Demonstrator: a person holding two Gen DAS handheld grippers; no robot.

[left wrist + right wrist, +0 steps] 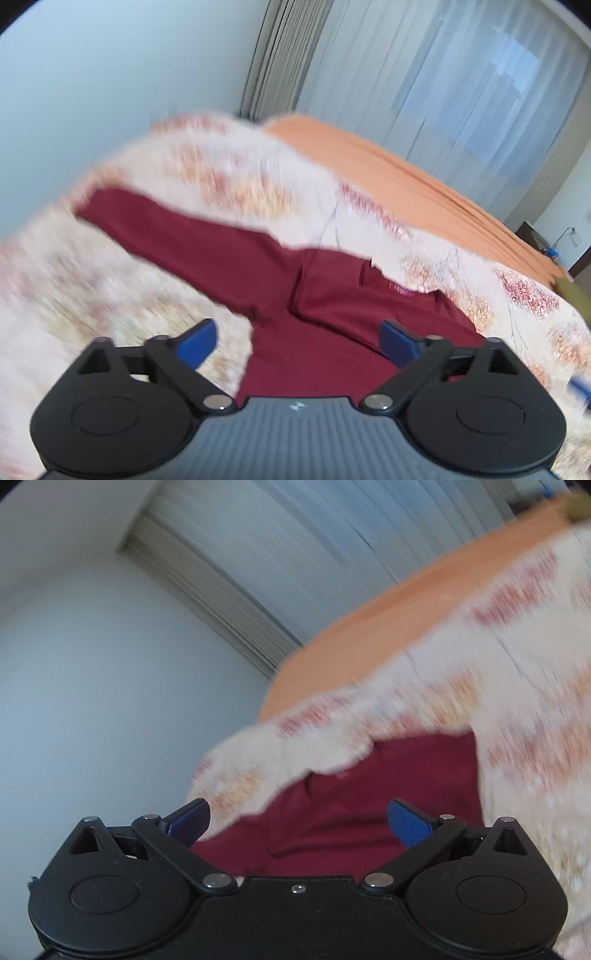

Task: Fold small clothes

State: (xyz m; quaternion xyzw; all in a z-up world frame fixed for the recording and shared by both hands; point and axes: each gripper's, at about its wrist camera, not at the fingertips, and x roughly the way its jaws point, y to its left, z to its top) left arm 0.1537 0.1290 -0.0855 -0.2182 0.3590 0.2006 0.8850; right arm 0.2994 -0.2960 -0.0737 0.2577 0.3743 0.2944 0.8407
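The blue pads [197, 341] of the left gripper [298, 343] are spread wide with nothing between them; the dark red garment [332, 314] is seen below and beyond the gap, untouched; the same is true of the right gripper [299, 821], whose pads [408, 821] stand fully apart and hold nothing, the garment [351, 812] lying under them. The garment is spread on a floral cream bedcover [129, 295], one long sleeve [166, 229] stretched out toward the left in the left wrist view, the body bunched with a fold ridge near the middle; part of it is overlapped by a rumple of the bedcover. An orange sheet [388, 177] is seen beyond, then pale curtains [461, 74] and a wall.

Both views are blurred, so fine creases cannot be read. The step in hand is judged to be a fresh approach for the next fold; it is done well if each gripper is brought down onto a single edge of cloth only, the bedcover being left out of the pinch; the outstretched sleeve is best taken near its cuff and laid across the body; both pinches should be closed fully before any lift, and the cloth kept low and taut so the fold lands flat.
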